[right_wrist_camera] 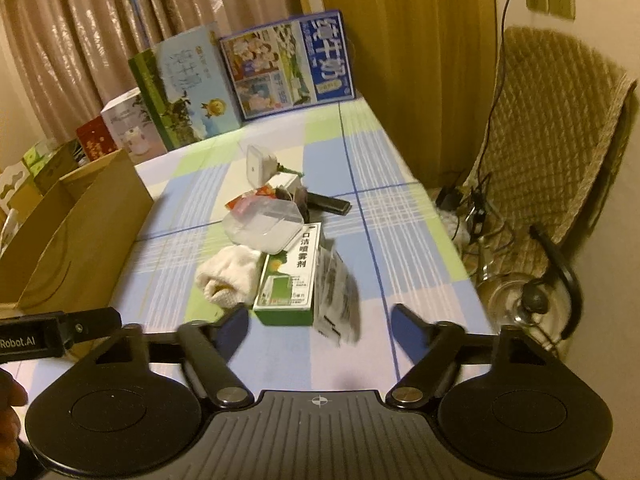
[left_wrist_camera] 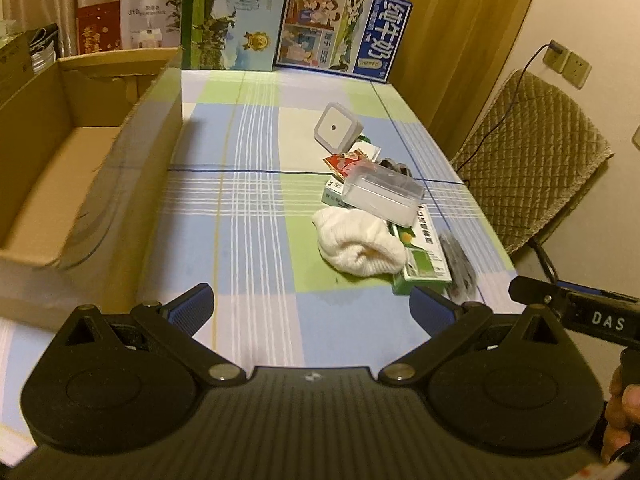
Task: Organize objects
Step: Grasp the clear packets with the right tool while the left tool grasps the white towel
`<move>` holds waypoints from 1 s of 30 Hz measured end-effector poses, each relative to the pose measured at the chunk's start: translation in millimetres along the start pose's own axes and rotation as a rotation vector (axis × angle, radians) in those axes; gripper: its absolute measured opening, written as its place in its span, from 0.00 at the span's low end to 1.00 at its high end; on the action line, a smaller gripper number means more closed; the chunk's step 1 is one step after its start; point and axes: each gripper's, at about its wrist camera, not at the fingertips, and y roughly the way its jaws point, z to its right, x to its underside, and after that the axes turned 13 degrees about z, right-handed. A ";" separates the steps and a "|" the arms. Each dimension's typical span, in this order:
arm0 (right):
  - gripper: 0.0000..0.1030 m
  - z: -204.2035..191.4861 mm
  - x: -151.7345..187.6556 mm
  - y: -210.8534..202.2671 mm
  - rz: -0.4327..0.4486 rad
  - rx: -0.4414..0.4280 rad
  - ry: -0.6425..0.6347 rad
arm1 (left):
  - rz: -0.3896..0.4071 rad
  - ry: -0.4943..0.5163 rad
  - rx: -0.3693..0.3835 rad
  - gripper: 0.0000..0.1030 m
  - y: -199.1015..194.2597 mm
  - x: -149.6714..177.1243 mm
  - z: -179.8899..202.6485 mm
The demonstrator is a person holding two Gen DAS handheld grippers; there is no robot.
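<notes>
Item: loose pile on a checked tablecloth, to be sorted, presumably into the open cardboard box at the table's left edge.

Placement: the pile lies ahead of both grippers, nearest the right gripper, whose fingers stand apart with nothing between them. A grey packet sits just beyond and between those fingers, long axis running away from them; the green carton lies beside it on the left, parallel. The left gripper is likewise spread and empty (pile off to its right, box to its left). Judged nearer: the right.

Contents:
- packet: thin, crinkled foil or film, blurred.
- carton: printed card, oblong, flat.
- sock: white, soft knit, rolled.
- clear case: hard plastic, rectangular, resting on the pile.
- white square device: smooth, rounded corners, tilted up.
</notes>
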 end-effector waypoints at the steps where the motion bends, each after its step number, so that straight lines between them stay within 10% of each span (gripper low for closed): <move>1: 0.61 2.5 -0.9 8.9 -0.009 0.000 0.010 | -0.005 0.001 0.002 0.99 7.2 -1.5 0.6; 30: 0.34 10.1 6.4 95.6 -0.141 0.090 -0.048 | -0.073 0.057 0.110 0.90 126.8 -10.8 18.3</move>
